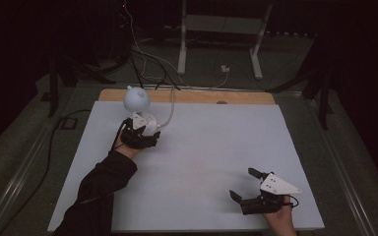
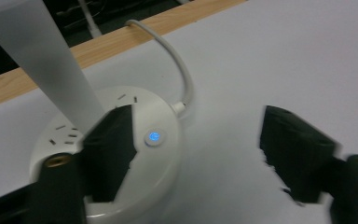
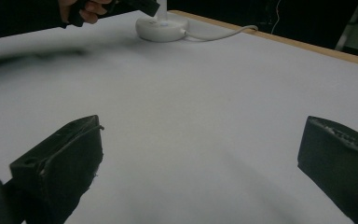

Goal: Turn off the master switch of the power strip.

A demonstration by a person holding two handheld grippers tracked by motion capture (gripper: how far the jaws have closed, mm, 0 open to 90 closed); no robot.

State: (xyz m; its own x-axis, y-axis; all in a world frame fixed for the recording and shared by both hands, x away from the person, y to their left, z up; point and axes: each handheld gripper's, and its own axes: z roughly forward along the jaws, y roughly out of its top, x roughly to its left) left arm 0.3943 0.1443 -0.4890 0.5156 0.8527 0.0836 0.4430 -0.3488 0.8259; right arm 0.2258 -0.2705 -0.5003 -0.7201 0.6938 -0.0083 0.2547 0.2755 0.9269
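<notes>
Lamp (image 1: 137, 100): standing at the far left of the white table (image 1: 211, 147), near the wooden edge; its round base (image 2: 140, 140) is showing a blue lit button (image 2: 154, 136), and a white cord (image 2: 177, 70) is running from the base toward the far edge.
Left gripper (image 1: 145, 137): hovering at the lamp base, jaws apart; in the left gripper view 1 jaw is lying over the base beside the button, the other is standing over bare table, and nothing is being pinched.
Right gripper (image 1: 248, 187): resting at the near right of the table, well apart from the lamp, its 2 jaws spread wide with bare table between them.
</notes>
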